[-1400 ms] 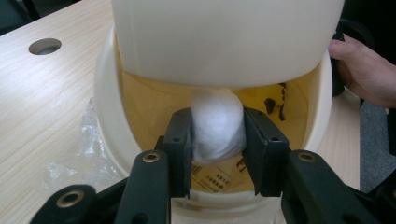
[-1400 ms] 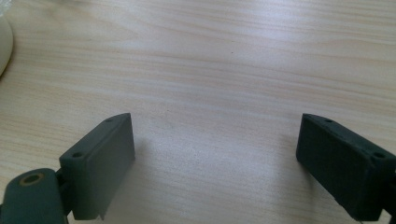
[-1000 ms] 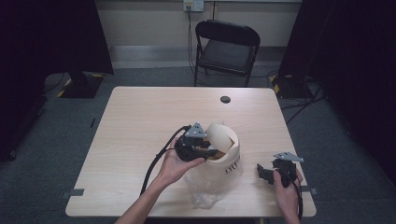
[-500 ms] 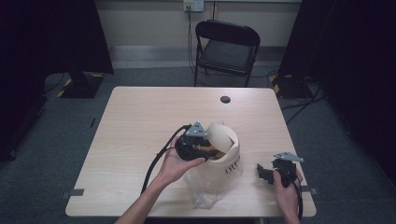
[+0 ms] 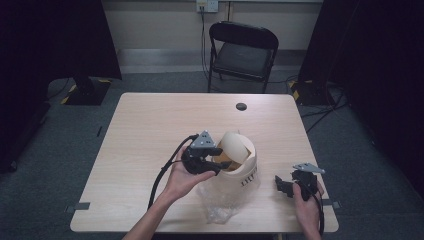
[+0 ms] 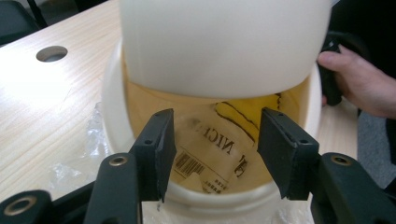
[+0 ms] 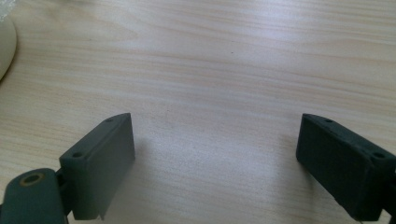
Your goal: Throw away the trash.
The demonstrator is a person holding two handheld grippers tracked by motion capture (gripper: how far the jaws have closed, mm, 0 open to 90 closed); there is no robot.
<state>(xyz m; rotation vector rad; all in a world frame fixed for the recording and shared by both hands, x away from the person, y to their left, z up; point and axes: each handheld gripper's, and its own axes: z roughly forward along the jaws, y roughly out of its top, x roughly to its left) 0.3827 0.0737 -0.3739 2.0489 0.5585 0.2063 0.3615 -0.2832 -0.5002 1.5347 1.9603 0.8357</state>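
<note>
Nearest the table's front edge: crumpled clear plastic wrap [image 5: 216,207], lying on the wood just in front of and partly beneath the cream bin. Right front: right gripper [image 5: 281,184], held low in the right hand [image 5: 304,204] near the table's right front corner, jaws spread wide with nothing between them; in the right gripper view they frame bare wood grain, with a sliver of the bin's curved edge at upper left. Centre front: cream plastic bin [image 5: 239,176], round, upright on the table, dark lettering on its side, its swing lid [image 6: 219,42] tilted up over the mouth. Contents, as seen in the left gripper view: a yellow printed wrapper [image 6: 219,144] bearing a barcode and partial black lettering, lying inside the opening. Left gripper [image 6: 212,149], held by the left hand [image 5: 182,175], poised at the bin's rim and pointed into the mouth; jaws parted, one either side of the wrapper, whether touching it cannot be told. A black cable trails from this gripper toward the front edge. Middle distance: light wooden table [image 5: 150,130], with a dark round grommet hole [image 5: 241,106] near its far edge. Beyond the table: black folding chair [image 5: 243,52] against a pale wall, on grey carpet.
</note>
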